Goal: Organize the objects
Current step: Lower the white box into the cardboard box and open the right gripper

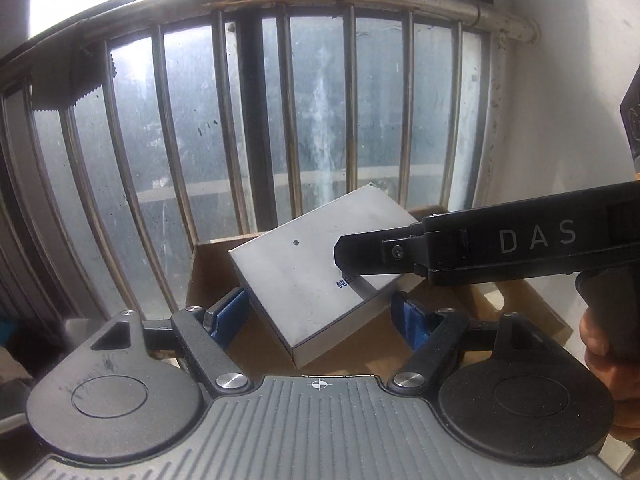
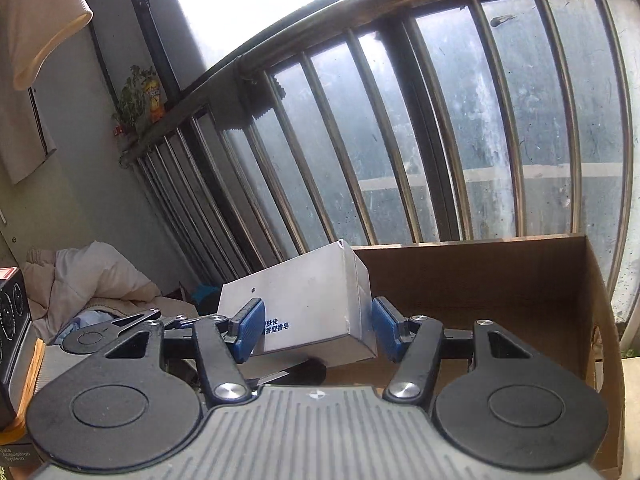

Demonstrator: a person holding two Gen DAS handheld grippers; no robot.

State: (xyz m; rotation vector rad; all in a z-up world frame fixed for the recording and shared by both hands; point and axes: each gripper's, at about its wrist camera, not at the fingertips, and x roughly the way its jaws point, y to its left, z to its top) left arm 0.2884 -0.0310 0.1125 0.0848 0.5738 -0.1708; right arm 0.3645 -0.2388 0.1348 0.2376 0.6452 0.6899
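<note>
Your left gripper (image 1: 320, 314) and right gripper (image 2: 318, 330) both bracket a small grey soap box (image 1: 316, 272) that hangs tilted above an open cardboard carton (image 2: 520, 280) set against a barred window (image 1: 280, 100). In the left wrist view the blue pads (image 1: 230, 316) stand apart at either side of the box's lower end, the left one at its edge, the right one just clear; whether they press it, you cannot tell. The right gripper's arm, marked DAS, reaches in from the right, its tip over the box's top face. In the right wrist view the jaws are spread wide, the left pad overlapping the box's printed face, the right pad beside its end. Crumpled pale cloth (image 2: 92, 276) lies left of the carton.
</note>
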